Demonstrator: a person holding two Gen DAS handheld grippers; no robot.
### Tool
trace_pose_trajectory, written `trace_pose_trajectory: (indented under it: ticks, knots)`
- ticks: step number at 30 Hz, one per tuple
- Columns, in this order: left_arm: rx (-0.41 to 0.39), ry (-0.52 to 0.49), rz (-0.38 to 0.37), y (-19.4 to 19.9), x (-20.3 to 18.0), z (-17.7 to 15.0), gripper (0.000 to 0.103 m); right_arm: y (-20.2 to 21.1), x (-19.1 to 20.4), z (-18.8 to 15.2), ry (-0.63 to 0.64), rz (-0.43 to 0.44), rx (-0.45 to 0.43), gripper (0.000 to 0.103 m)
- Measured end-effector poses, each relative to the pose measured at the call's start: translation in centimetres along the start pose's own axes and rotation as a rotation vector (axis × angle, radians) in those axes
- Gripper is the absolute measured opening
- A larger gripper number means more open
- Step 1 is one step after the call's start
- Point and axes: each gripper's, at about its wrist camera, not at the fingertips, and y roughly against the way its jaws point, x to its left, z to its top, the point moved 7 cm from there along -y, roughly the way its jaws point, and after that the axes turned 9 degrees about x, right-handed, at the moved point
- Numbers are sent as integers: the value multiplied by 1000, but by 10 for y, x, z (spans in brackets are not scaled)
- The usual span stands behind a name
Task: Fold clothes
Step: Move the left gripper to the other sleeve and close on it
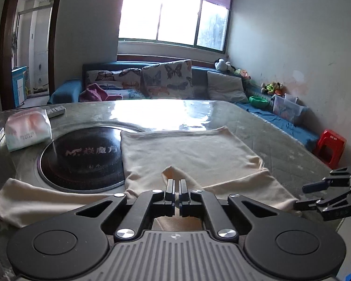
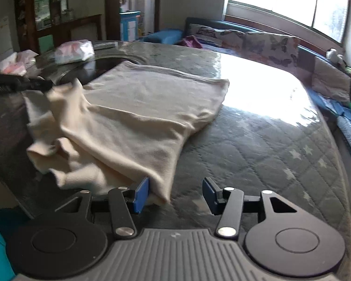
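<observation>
— so, where is the garment lying?

— a cream top is spread flat on a table covered in grey quilted cloth, straight ahead of the left gripper. one sleeve trails off to that gripper's left, beside a round black hob set into the table.

— and the left gripper itself?

— its jaws are pressed together on a raised pinch of the top's near edge.

— what about the right one?

— the right gripper has its jaws spread apart, low over the table. a corner of the top lies just inside its left pad, and whether they touch is unclear; nothing is clamped. a tissue pack sits far to the left.
</observation>
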Motion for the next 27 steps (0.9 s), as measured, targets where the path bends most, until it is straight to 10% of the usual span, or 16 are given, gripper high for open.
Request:
trace_pose_trajectory:
  ticks: [27]
  knots:
    - [138,-82,-62,-65,-32,-6,6,-38,18,69,14,129,-64,33]
